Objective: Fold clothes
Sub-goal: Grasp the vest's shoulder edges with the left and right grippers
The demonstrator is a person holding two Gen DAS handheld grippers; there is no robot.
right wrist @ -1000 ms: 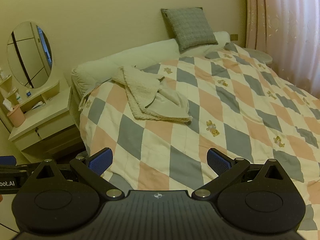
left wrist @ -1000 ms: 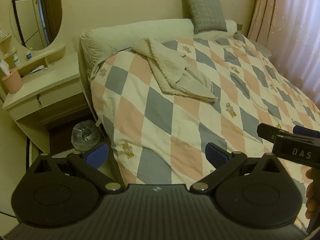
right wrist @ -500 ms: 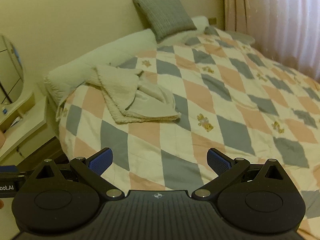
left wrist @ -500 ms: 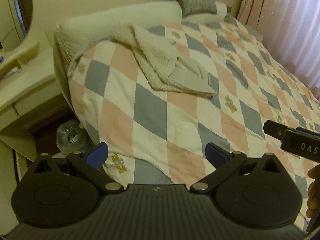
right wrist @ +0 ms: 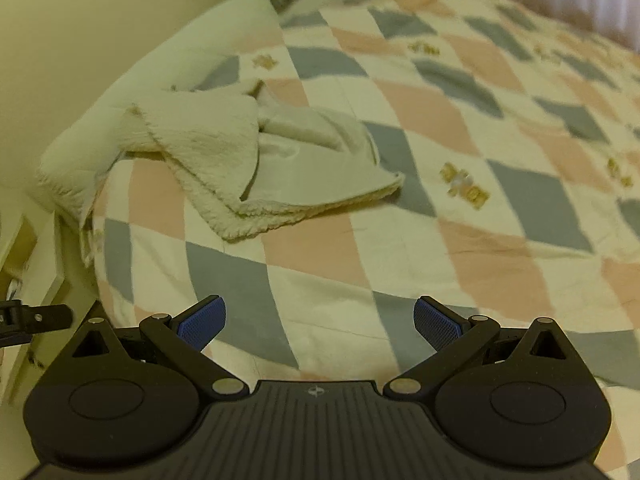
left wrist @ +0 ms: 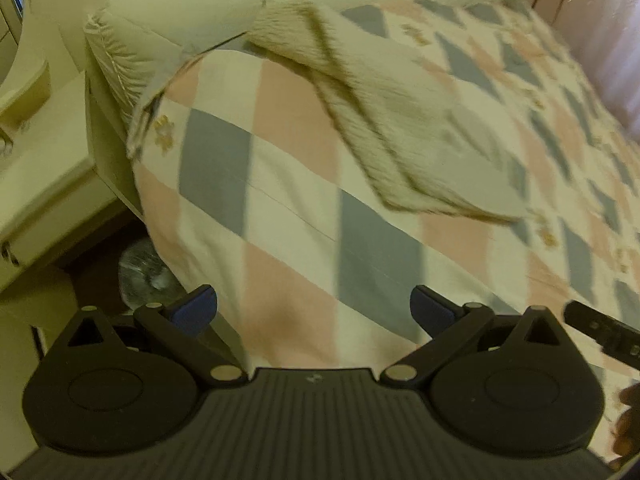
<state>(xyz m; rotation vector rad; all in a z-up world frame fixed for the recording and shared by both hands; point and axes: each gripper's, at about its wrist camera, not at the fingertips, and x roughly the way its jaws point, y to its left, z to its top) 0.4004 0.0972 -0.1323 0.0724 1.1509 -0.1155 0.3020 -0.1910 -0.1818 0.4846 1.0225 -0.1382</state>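
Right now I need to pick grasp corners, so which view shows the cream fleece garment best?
The right wrist view: the cream fleece garment is sharp, with layered edges and corners readable on the checked quilt. The left wrist view shows it motion-blurred, its folds smeared.

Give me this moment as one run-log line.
phase: approach | left claw: open, empty | right claw: open, empty | fleece garment: crumpled on quilt, untouched
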